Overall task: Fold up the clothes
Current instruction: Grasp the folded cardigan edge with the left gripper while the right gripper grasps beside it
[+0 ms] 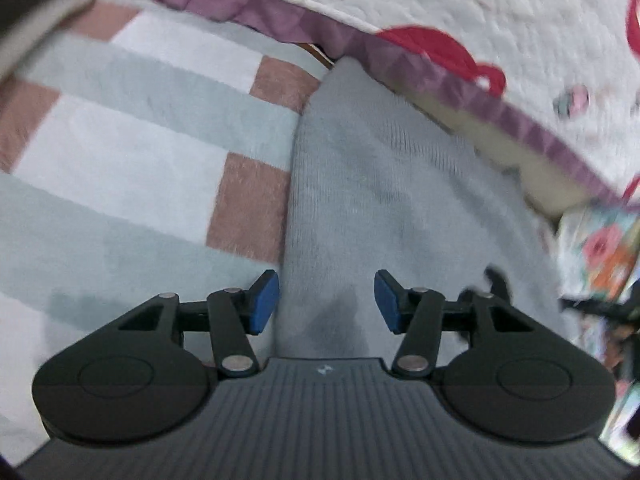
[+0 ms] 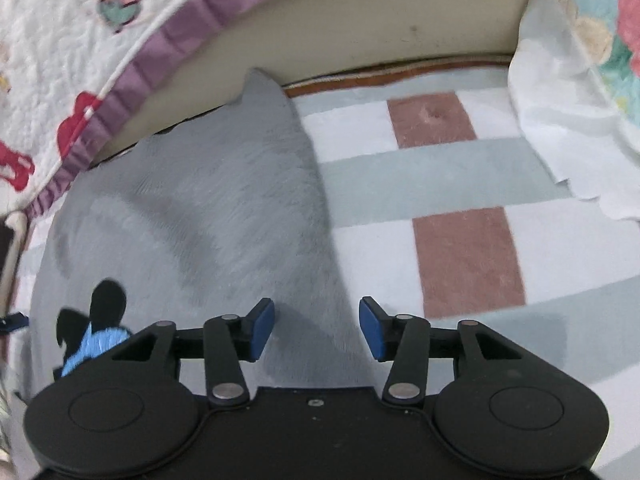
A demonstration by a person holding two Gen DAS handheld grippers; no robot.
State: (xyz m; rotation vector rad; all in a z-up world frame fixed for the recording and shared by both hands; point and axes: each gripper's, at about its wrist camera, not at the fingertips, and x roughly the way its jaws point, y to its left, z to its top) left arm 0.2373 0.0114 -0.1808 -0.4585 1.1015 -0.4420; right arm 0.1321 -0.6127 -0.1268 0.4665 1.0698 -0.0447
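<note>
The grey garment lies flat on the checked blanket, beside the quilt's purple frill. My left gripper hangs over its left edge, my right gripper over its right edge, both with jaws apart and nothing between the pads. Only my right view shows the black-and-blue patch and a white cloth; my left shows a floral bundle.
</note>
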